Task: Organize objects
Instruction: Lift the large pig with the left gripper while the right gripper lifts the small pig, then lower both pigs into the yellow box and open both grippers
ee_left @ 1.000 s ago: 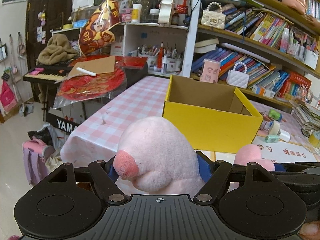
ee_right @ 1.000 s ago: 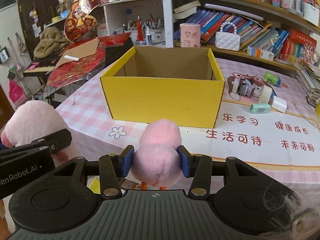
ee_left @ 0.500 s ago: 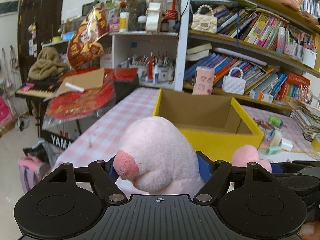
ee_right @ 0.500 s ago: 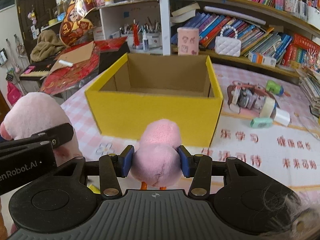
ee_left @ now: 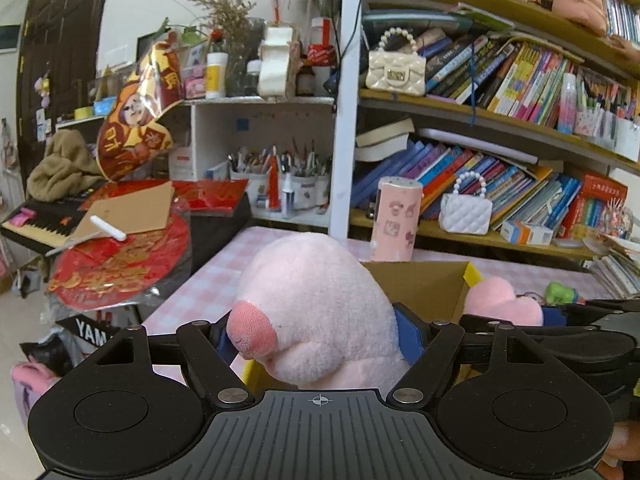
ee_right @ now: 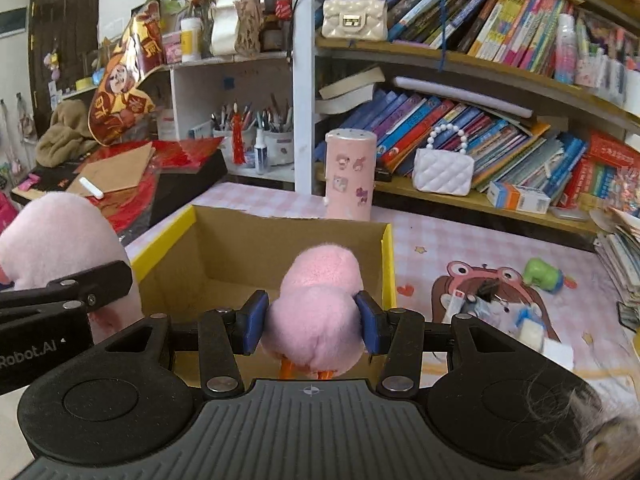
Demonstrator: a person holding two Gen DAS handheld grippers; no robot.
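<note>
My left gripper is shut on a large pink plush toy with a darker pink snout, held over the near left edge of the yellow cardboard box. My right gripper is shut on a smaller pink plush bird with orange feet, held above the open box, near its right wall. The box looks empty inside. Each toy also shows in the other view: the large plush toy at the left, the plush bird at the right.
The box stands on a pink checked table. A pink cylinder stands behind the box. A green toy and small items lie on the table's right. Bookshelves fill the back. A keyboard and red decorations are at the left.
Both grippers have risen and moved forward with their toys. They were in front of the box's near wall; now they hang over its opening.
</note>
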